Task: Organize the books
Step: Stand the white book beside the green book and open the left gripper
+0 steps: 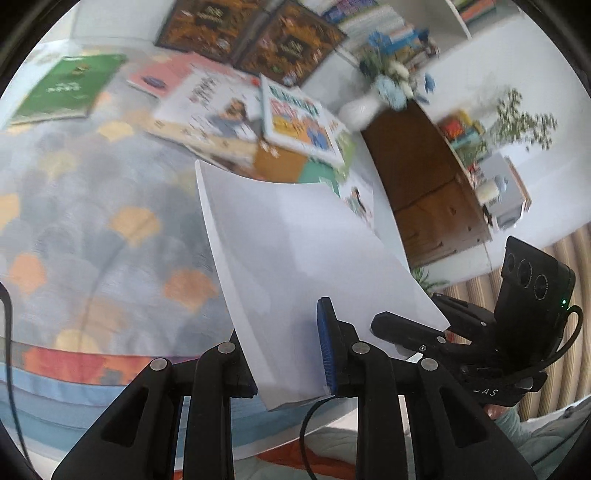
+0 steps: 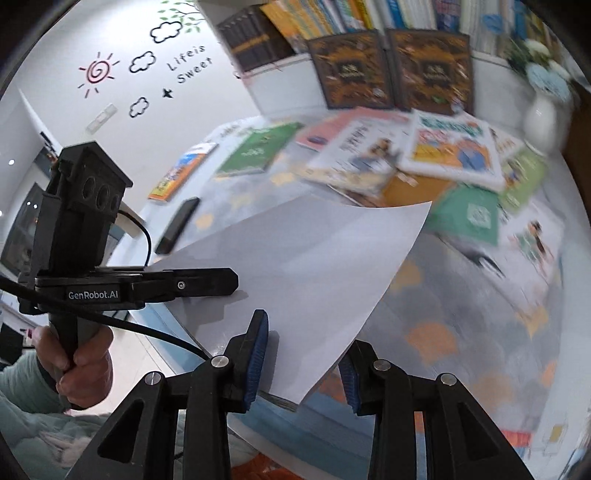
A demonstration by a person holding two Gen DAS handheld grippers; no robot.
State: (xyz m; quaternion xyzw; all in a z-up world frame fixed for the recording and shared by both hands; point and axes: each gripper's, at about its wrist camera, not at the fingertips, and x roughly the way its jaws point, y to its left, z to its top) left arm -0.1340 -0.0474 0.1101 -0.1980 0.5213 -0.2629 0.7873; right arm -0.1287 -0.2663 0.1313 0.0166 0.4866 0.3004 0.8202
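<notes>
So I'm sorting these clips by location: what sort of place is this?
Probably a children's reading corner or playroom: a bookshelf packed with books, picture books scattered over a patterned table cover, and sun-and-cloud wall stickers.

White book (image 2: 295, 266) up off the patterned cloth (image 2: 461, 325), pinched between the right gripper (image 2: 303, 363) pads at its near corner. The left gripper (image 2: 207, 282) clamps its far edge, a hand (image 2: 79, 363) on the grip, and loose books (image 2: 406, 155) lie piled beyond.
</notes>
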